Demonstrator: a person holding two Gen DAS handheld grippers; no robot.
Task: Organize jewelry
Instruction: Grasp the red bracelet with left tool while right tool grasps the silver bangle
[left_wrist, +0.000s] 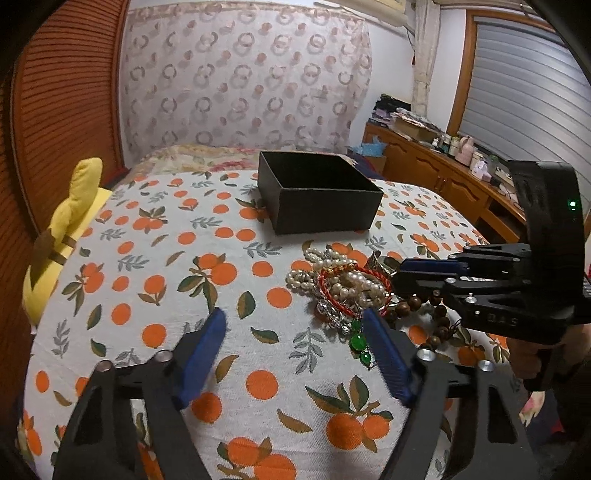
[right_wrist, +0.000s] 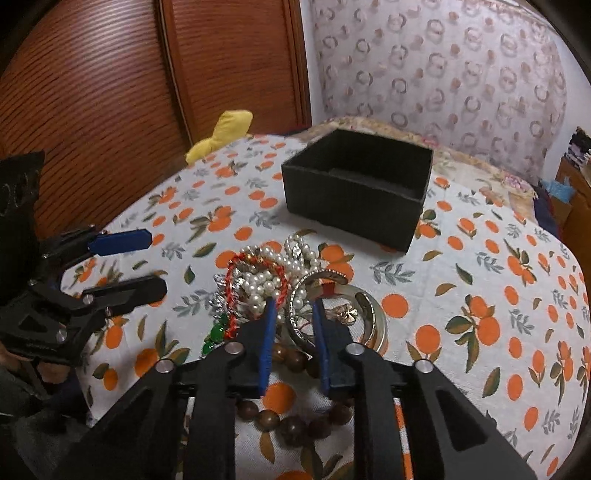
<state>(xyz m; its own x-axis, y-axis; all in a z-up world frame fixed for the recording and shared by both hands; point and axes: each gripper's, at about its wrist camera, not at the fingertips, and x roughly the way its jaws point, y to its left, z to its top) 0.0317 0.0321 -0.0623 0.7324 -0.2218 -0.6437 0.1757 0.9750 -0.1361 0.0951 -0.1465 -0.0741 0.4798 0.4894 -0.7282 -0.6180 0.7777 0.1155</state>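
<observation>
A tangled heap of jewelry (right_wrist: 280, 291), with white pearl strands, a red braided cord, silver bangles, green stones and brown wooden beads, lies on the orange-print cloth (left_wrist: 177, 266) that covers the bed, just in front of an open black cardboard box (right_wrist: 354, 192). The right gripper (right_wrist: 293, 306) reaches into the heap, its blue-padded fingers (right_wrist: 269, 332) narrowed around a silver bangle (right_wrist: 295, 321); whether they press on it I cannot tell. The left gripper (left_wrist: 295, 317) hovers beside the heap, fingers spread with nothing between them.
</observation>
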